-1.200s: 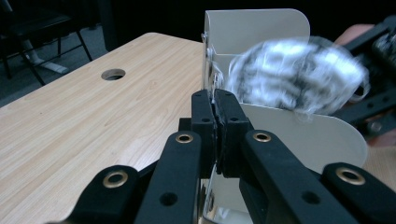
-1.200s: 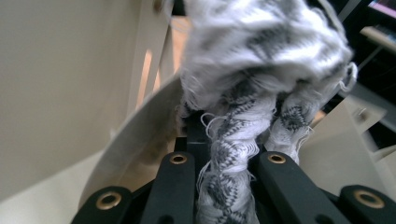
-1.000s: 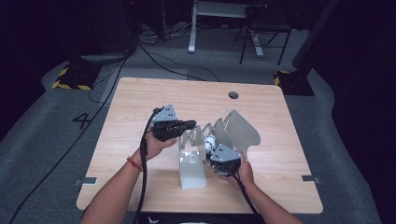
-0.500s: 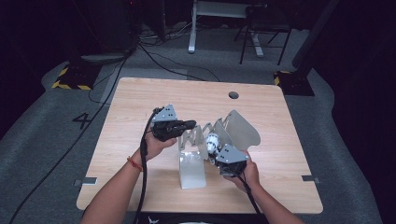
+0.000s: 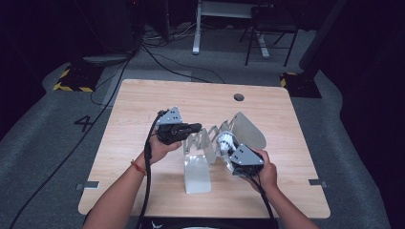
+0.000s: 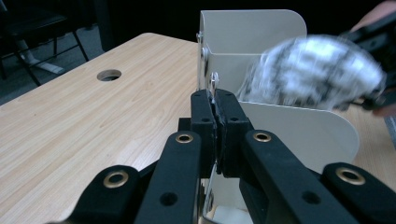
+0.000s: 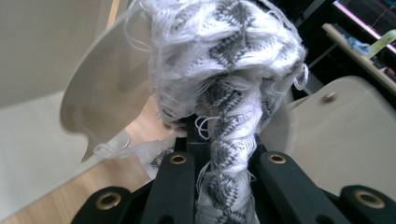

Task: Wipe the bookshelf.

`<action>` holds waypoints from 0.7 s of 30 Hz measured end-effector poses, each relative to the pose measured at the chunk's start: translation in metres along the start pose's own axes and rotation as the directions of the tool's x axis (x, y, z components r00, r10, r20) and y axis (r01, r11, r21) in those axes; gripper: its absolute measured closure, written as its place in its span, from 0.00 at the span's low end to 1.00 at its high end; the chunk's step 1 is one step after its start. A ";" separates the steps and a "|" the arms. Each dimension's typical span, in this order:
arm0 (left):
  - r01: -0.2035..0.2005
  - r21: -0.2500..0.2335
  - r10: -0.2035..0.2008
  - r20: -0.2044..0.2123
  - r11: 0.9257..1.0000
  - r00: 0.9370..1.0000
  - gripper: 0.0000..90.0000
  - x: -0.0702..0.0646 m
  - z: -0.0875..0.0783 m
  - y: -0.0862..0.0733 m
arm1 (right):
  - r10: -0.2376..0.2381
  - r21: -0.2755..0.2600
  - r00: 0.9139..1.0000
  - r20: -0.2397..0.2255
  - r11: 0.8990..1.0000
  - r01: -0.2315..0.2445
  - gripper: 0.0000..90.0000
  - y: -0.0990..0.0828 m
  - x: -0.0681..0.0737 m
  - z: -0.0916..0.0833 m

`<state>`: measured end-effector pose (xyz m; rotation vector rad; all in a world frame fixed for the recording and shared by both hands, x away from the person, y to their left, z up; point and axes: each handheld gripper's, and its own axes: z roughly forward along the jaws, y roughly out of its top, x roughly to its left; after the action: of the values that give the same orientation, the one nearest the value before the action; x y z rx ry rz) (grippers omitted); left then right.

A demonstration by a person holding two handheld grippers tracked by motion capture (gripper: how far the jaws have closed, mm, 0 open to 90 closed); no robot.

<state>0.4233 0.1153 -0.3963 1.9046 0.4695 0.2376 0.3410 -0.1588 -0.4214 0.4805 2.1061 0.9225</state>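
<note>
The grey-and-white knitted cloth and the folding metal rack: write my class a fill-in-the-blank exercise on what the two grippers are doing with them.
1. The right gripper is shut on a bundle of grey-and-white knitted ____.
2. The left gripper is shut on the edge of a panel of the metal rack, and its jaws are ____.
3. The table has a ____ top.
4. The hole in the tabletop is ____ in shape.

Missing words: cloth; closed; wooden; round

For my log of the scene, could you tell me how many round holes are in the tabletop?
1: the round hole lies near the table's far edge, right of centre, beyond the expanding rack. It also appears in the left gripper view. The rack and hands may hide others.
</note>
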 end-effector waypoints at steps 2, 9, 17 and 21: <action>-0.002 0.001 0.002 0.000 1.000 1.000 0.97 0.000 0.000 0.000 | -0.003 0.018 1.000 -0.007 1.000 0.003 0.90 -0.005 0.004 0.004; -0.007 0.001 0.007 0.000 1.000 1.000 0.97 -0.001 0.000 0.000 | -0.031 0.113 0.998 -0.046 0.993 0.036 0.90 -0.031 0.020 0.023; -0.007 0.000 0.007 0.002 1.000 1.000 0.97 -0.001 0.000 0.000 | -0.010 0.045 1.000 0.014 0.999 0.010 0.90 -0.007 0.006 0.011; -0.009 0.002 0.009 -0.001 1.000 1.000 0.97 -0.001 0.000 0.000 | 0.005 -0.015 0.998 0.065 1.000 -0.004 0.90 0.017 -0.010 0.000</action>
<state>0.4227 0.1149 -0.3962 1.9085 0.4623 0.2445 0.3475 -0.1535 -0.4041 0.5016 2.0392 0.9121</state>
